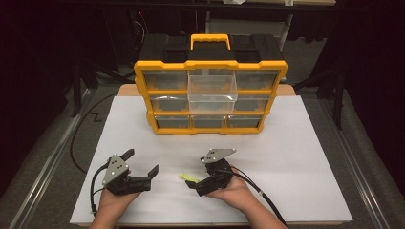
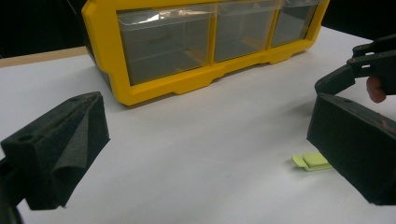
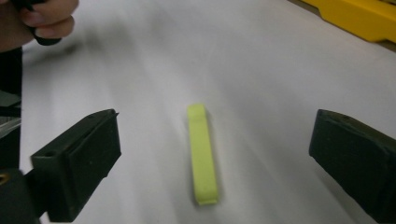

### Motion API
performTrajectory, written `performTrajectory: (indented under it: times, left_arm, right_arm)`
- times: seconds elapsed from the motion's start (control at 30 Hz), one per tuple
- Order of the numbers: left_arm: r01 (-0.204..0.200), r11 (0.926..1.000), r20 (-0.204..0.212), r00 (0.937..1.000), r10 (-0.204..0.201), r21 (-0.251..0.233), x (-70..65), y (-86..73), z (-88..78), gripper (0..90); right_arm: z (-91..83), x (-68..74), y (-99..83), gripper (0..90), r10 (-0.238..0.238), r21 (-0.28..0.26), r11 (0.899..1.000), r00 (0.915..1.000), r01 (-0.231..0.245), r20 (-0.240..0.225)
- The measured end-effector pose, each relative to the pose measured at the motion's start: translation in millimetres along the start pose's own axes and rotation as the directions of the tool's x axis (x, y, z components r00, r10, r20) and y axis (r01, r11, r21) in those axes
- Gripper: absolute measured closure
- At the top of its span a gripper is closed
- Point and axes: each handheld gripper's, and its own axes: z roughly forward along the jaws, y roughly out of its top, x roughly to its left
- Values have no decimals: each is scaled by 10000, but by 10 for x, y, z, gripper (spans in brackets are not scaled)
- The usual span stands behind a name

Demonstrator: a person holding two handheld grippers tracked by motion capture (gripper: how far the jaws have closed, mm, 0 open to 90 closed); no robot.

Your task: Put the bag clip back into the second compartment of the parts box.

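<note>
Both claws spread wide, gripping nothing. Small flat yellow-green plastic strip (image 3: 202, 154) lies on the white table sheet (image 1: 296, 157) — between the right gripper (image 3: 212, 158) jaws, untouched. Left gripper (image 1: 142, 162) sits well to the left, jaws apart. Yellow-framed organizer of clear plastic drawers (image 1: 210, 98) stands at the far side — one clear drawer (image 1: 212, 88) pulled out.

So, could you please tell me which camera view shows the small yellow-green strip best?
The right gripper view: the yellow-green strip lies whole on the white sheet, framed between that gripper's open jaws, though slightly blurred. The left gripper view shows one end of it beside a jaw. The high view shows a small sliver in front of the right gripper.
</note>
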Motion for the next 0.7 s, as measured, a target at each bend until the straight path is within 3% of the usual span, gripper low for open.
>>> performTrajectory:
  times: [0.23, 0.4, 0.7]
  left_arm:
    - [64, 10000, -8, 10000, -64, 33, 12, 1, -2, 4]
    - [-21, 10000, 90, 10000, 21, 29, 1, 7, -5, 4]
    - [-45, 10000, 150, 9999, 45, -9, -2, 11, -15, 4]
  right_arm:
    - [73, 46, 13, 161, -211, 216, 9995, 9998, 210, 37]
    - [135, 26, -22, 345, -162, 611, 9980, 9997, 172, -168]
    - [194, 73, -64, 660, -559, 1294, 9899, 9984, 571, -128]
